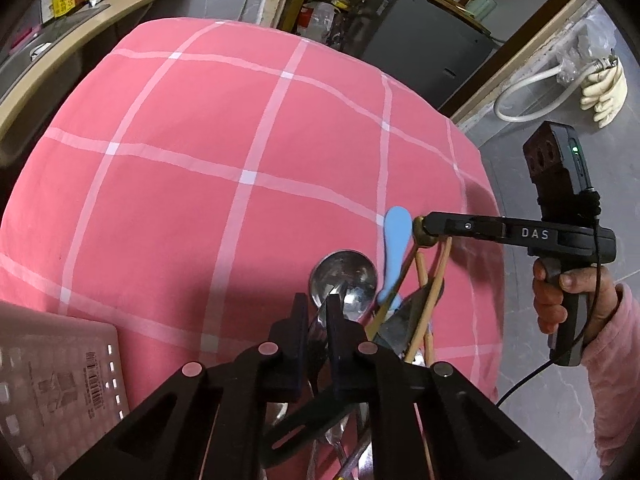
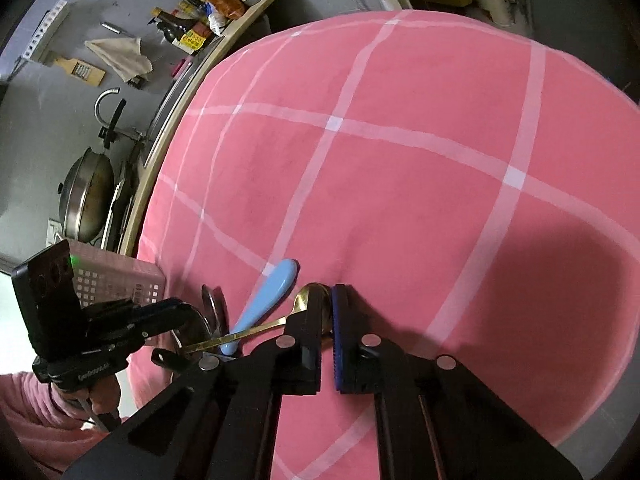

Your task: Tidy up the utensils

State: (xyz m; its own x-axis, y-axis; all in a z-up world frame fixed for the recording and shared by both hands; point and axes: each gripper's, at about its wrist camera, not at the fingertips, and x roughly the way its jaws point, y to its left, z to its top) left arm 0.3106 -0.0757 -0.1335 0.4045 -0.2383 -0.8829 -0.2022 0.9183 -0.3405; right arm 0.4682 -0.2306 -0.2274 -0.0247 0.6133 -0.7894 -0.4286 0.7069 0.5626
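Observation:
A bundle of utensils stands in front of me: a steel ladle [image 1: 344,278], a blue spoon [image 1: 395,240], wooden chopsticks [image 1: 434,284] and a gold spoon [image 2: 256,330]. My left gripper [image 1: 318,304] is shut on the steel ladle's handle. My right gripper [image 2: 327,300] is shut on the gold spoon's bowl [image 2: 310,294]; from the left wrist view its tip [image 1: 424,234] pinches the gold bowl beside the blue spoon. The blue spoon [image 2: 264,300] leans next to the gold handle. What holds the bundle below is hidden.
A pink checked cloth [image 1: 240,160] covers the table. A pale perforated basket [image 1: 52,368] sits at the near left, also in the right wrist view [image 2: 120,282]. A shelf with sauce bottles [image 2: 188,28] and a steel wok [image 2: 86,200] lie beyond the table edge.

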